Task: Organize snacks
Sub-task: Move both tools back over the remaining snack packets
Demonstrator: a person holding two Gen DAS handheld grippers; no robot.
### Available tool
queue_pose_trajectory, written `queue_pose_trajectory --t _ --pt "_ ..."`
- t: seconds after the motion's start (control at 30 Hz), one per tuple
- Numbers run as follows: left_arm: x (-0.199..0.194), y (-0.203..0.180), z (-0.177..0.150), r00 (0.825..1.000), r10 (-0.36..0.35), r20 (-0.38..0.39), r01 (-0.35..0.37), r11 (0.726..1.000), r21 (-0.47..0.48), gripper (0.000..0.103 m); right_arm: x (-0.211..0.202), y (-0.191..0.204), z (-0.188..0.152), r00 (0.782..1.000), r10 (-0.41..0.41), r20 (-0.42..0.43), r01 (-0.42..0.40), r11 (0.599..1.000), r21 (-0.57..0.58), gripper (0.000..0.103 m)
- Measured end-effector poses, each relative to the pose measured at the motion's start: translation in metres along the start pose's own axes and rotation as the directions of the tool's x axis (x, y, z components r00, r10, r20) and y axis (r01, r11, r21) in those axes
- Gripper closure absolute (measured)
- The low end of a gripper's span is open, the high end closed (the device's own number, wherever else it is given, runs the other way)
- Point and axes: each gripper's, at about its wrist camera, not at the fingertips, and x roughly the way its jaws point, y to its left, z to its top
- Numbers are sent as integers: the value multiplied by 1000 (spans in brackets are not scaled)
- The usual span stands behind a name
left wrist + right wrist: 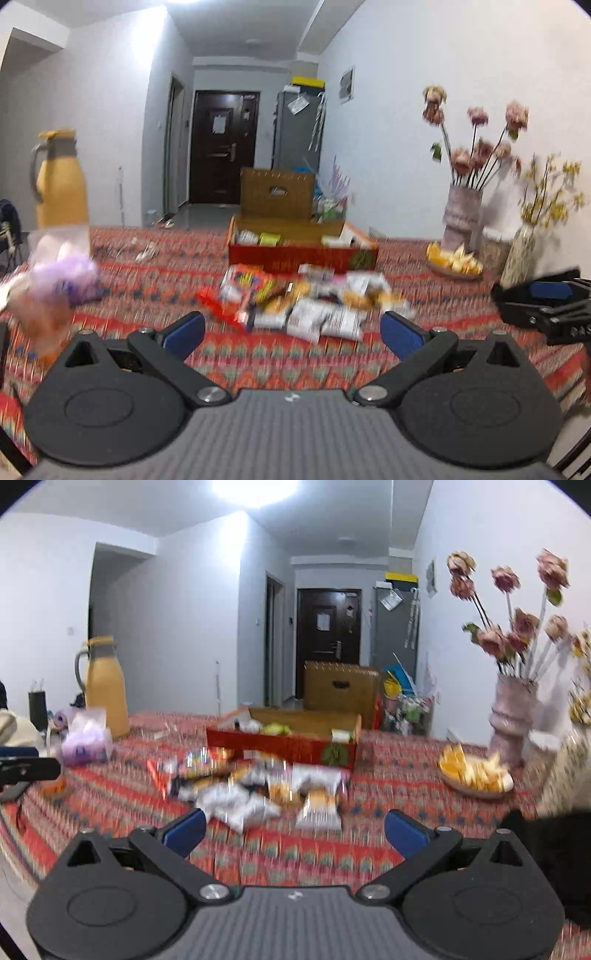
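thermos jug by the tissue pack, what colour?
Yellow-orange thermos jug with a grey handle; clearest in the right wrist view.

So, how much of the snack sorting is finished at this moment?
Little. The red box already holds a few packets. Nothing is in hand: the left tongs and right tongs are both open and empty. The pile of snack packets on the patterned tablecloth in front of the box is left.

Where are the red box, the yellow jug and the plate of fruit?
red box [280, 746], right wrist view, on its front wall.
yellow jug [106, 698], right wrist view, on its body.
plate of fruit [476, 793], right wrist view, on its front rim.
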Motion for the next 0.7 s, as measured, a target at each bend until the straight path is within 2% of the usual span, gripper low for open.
queue_pose_trajectory --t 0.17,0.3,0.5,0.7 --pt "-4 7 -34 997 18 -75 -20 999 -32 0 -18 20 -52 996 -51 -67 53 998 30 0" --pt "-1 16 -44 994 26 -109 -30 999 -35 0 -19 32 -72 992 -56 -113 56 998 -7 0" --pt "14 24 -42 992 27 -123 -34 998 -57 0 -2 39 -65 990 -40 -132 40 999 1 0" --pt "51 31 -33 988 20 -150 -25 999 -32 0 32 42 -50 986 -19 -165 21 1000 12 0"
